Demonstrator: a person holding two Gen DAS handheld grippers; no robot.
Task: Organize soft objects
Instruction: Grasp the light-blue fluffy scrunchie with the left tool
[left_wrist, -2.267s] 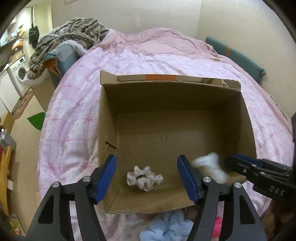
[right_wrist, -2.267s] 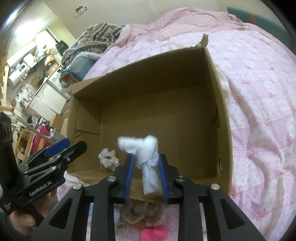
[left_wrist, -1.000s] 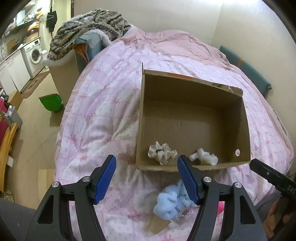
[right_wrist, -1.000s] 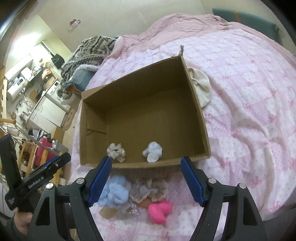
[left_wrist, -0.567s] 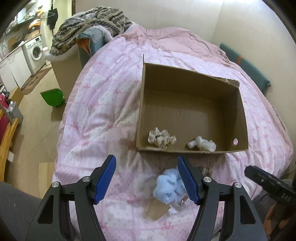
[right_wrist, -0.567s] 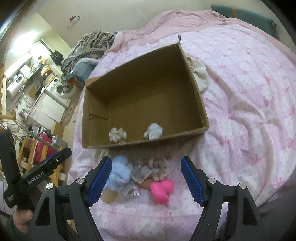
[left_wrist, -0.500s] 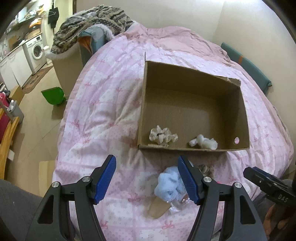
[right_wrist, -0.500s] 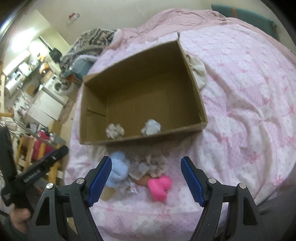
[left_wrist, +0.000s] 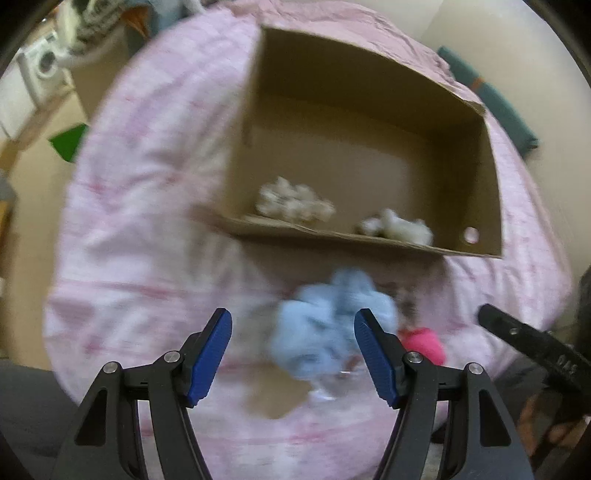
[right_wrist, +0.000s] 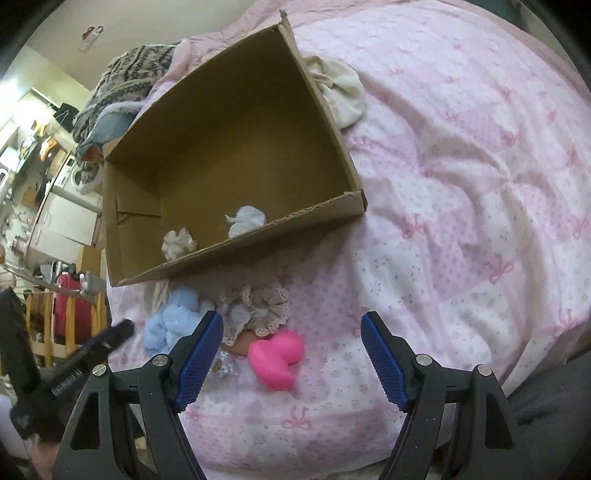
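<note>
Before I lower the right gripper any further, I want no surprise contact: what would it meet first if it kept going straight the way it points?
Probably the pink toy, lying between the open right gripper fingers, left of centre. The lacy scrunchie sits just beyond. Depth is uncertain.

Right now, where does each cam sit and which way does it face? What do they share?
Left wrist: on the left tool, angled down at the blue fluffy item and cardboard box; own open blue pads, plus the right tool at right.
Right wrist: on the right tool, angled down at the pink soft toy and lace scrunchie; own open pads, left tool at lower left.
Shared: box, its two white items, blue item, pink toy, pink quilt.
</note>
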